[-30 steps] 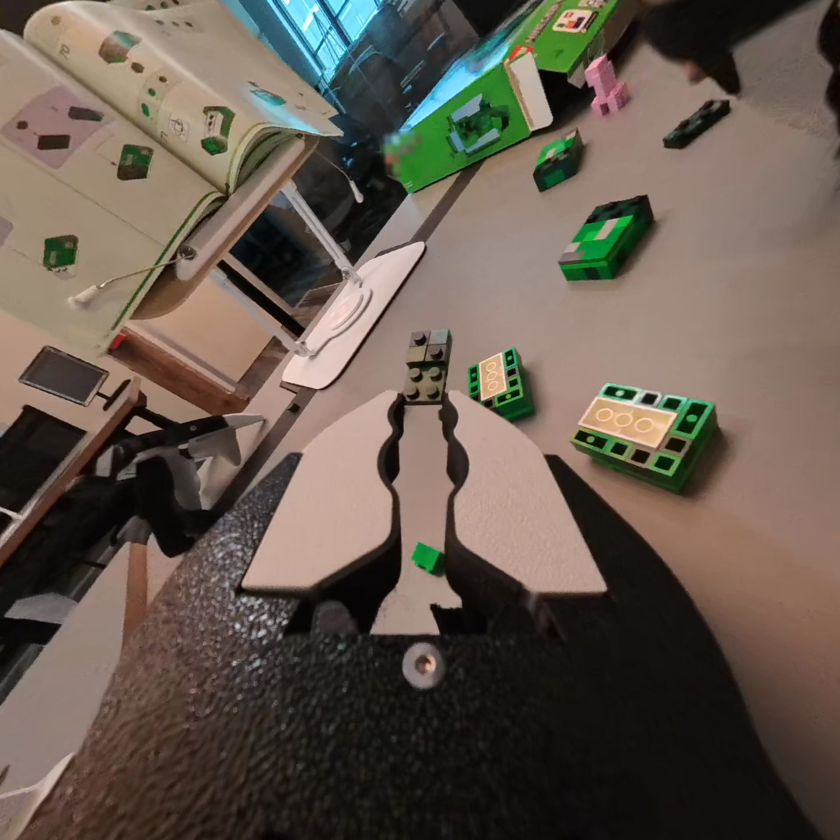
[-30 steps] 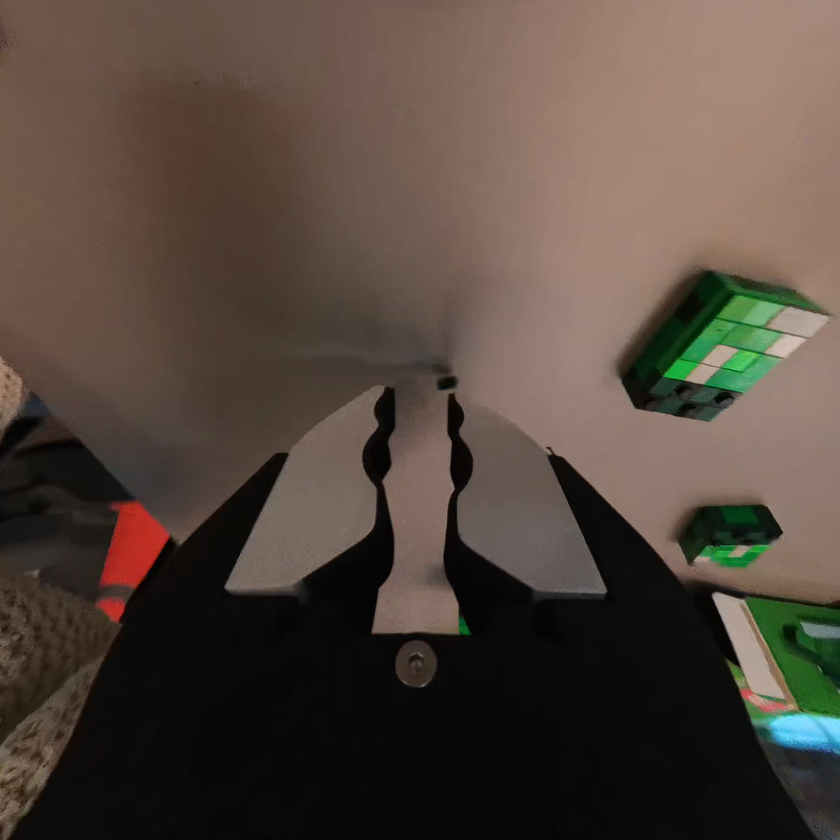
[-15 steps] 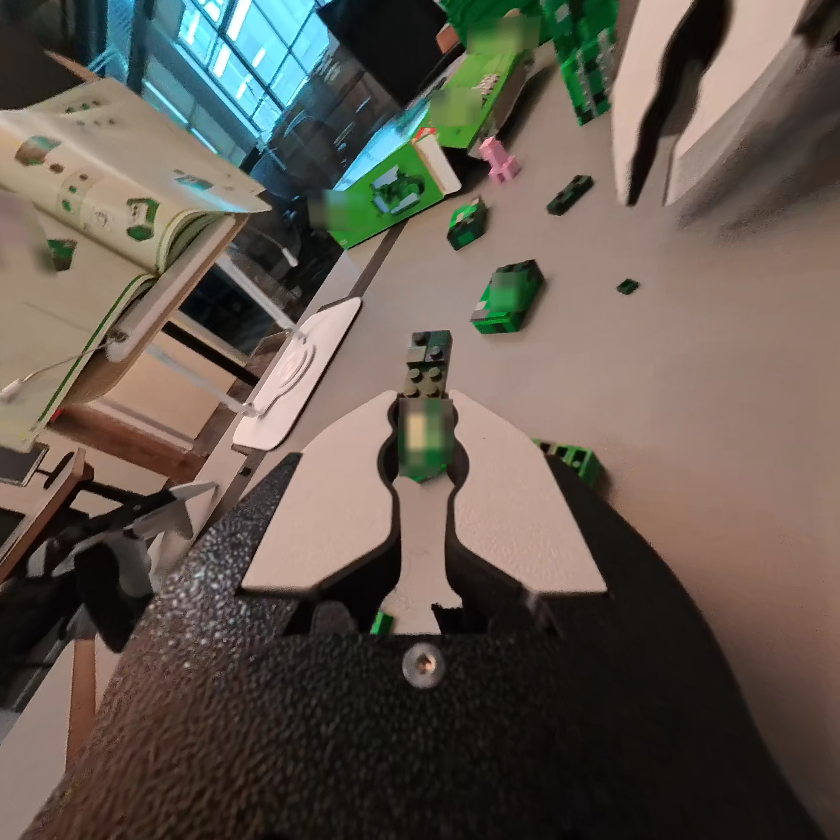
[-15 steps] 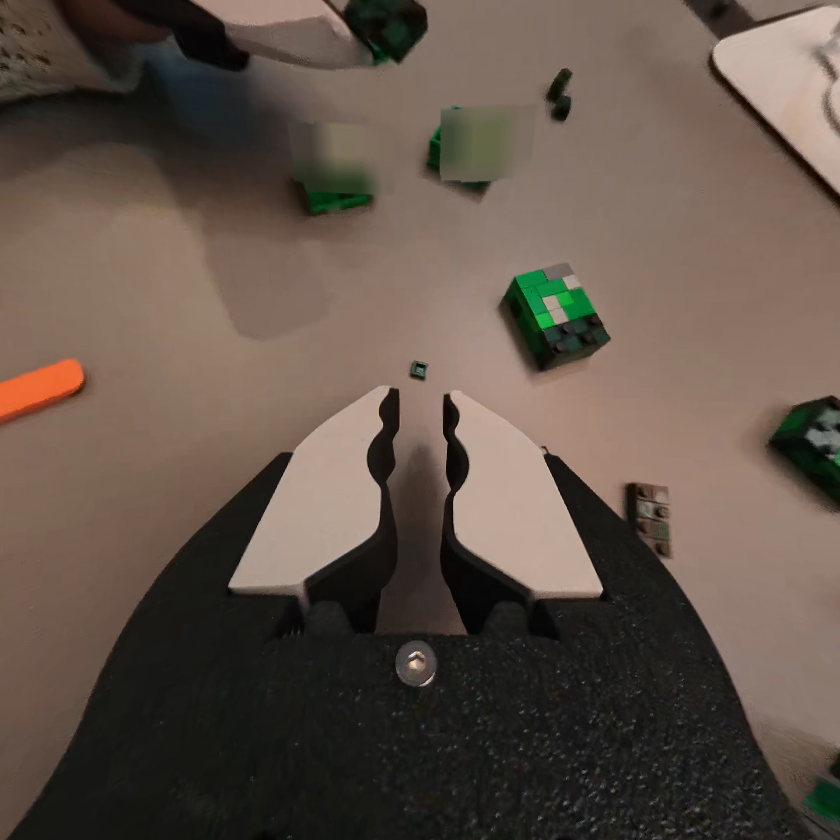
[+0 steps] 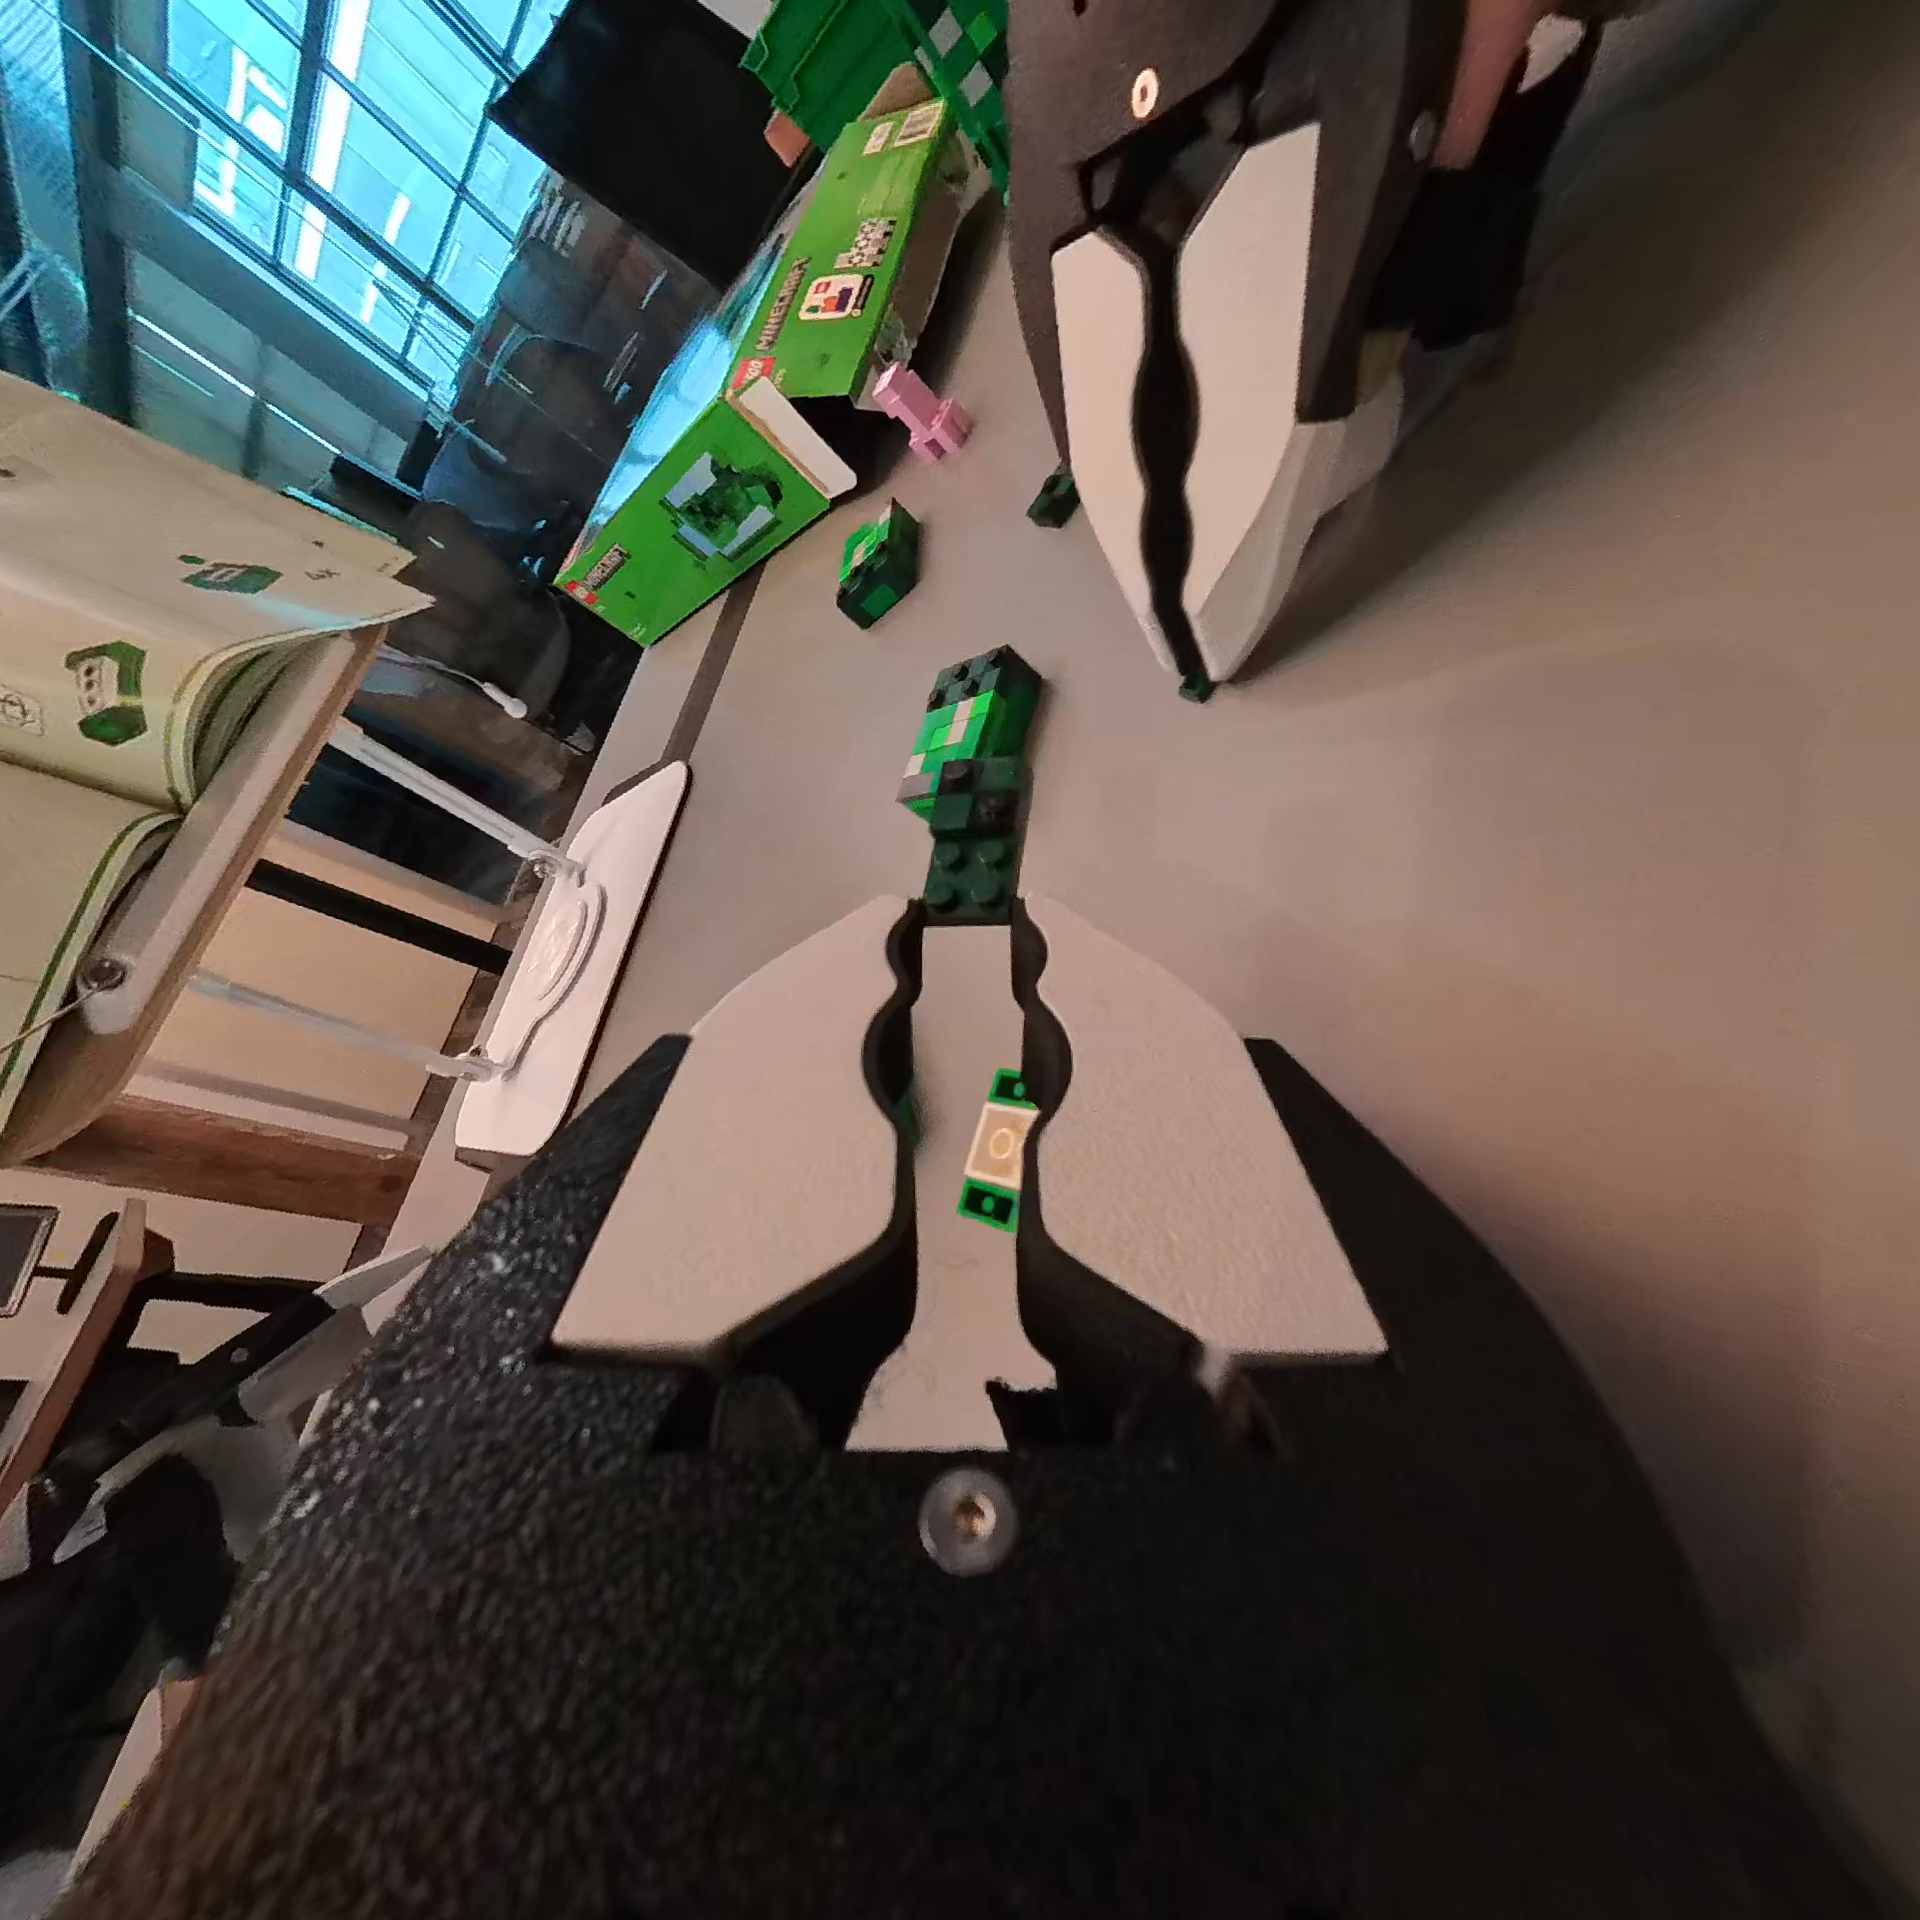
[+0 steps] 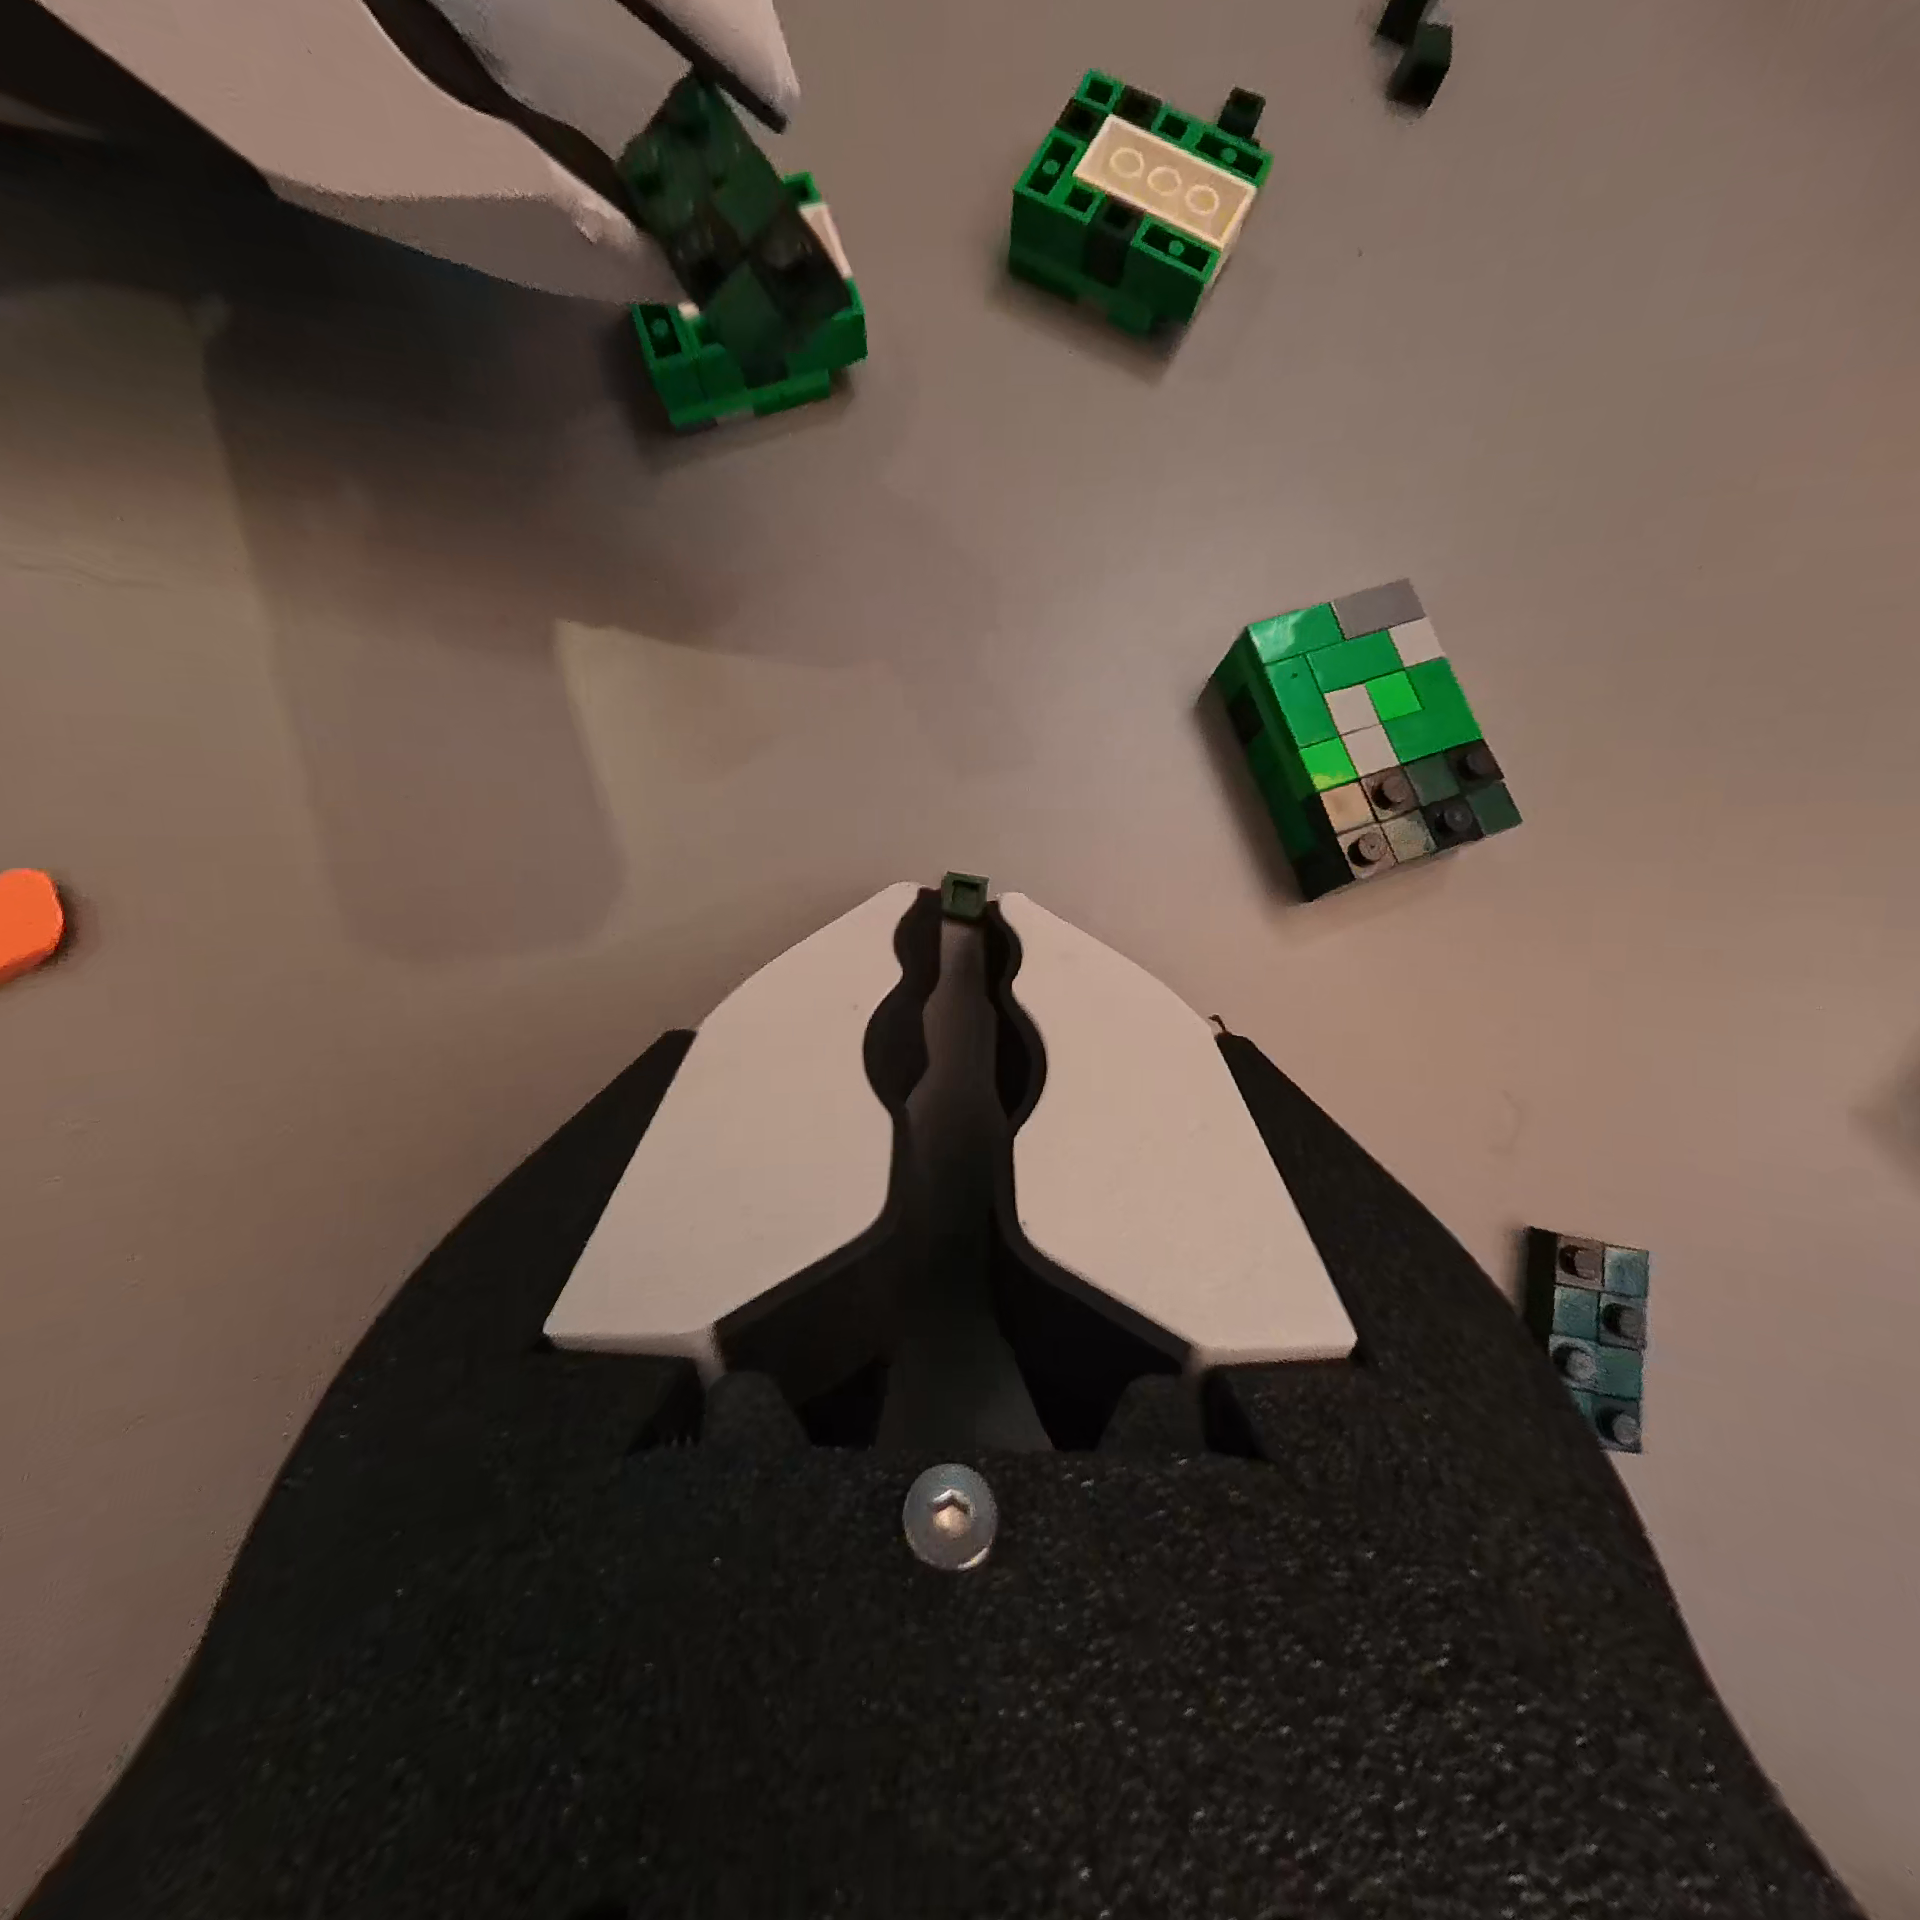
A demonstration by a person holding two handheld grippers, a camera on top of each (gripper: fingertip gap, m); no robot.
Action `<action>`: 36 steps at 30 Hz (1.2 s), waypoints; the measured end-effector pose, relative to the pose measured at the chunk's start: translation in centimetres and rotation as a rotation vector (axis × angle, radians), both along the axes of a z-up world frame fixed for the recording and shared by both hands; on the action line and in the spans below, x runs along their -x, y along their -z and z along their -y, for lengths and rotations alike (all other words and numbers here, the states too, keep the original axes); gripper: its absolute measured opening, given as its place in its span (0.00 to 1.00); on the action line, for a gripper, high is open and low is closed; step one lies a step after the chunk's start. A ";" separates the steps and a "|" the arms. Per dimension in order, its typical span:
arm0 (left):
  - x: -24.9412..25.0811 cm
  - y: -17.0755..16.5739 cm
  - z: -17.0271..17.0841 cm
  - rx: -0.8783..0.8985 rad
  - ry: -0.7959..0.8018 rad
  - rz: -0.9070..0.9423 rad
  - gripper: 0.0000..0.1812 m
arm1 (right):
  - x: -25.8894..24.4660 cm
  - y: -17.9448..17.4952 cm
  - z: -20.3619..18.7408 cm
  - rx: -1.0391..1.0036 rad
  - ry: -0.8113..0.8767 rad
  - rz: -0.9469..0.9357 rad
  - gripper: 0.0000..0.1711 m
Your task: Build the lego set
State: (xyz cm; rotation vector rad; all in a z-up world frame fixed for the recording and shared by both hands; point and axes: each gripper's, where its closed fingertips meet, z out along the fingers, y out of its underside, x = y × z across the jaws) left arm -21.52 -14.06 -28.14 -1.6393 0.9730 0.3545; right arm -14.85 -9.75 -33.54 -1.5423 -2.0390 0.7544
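right gripper (image 6: 964,902): fingertips closed on a tiny dark green piece (image 6: 963,896), pinched at the very tips. whether it is off the grey table (image 6: 436,644) or resting on it, cannot tell.

left gripper (image 5: 966,914): fingers clamped on a dark green stud assembly (image 5: 971,831), which sticks out past the tips. in the right wrist view the assembly hangs over, maybe touching, a small green open-topped block (image 6: 748,353).

progress, judged from the layout: partway.
- several sub-builds done and lying apart: a patchwork green block (image 6: 1361,738) ahead and right of the right fingers; a green frame with a cream plate (image 6: 1138,197) farther ahead; another small green block (image 5: 879,561) well beyond the left fingertips.
- a grey-teal plate (image 6: 1590,1340) sits loose, right of the right finger bases.
- a pink figure (image 5: 920,410) stands by the set box (image 5: 748,468), far ahead of the left tips.
- instruction booklet (image 5: 125,644) lies open on a stand, left of the left fingers.

left to do, as a judgement: seat the tiny piece, join the sub-builds. nothing resembling a finished model is visible.
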 end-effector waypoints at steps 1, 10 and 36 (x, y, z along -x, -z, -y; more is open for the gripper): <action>-0.2 0.1 0.0 0.002 0.004 -0.004 0.08 | 0.0 0.0 0.1 -0.008 -0.008 0.002 0.04; -2.7 1.7 -0.1 0.028 0.022 -0.193 0.08 | 0.8 -3.3 3.4 -0.037 -0.137 -0.123 0.04; -1.2 2.2 -0.3 0.104 -0.035 -0.113 0.08 | -6.3 -0.3 -0.4 -0.263 -0.233 0.520 0.04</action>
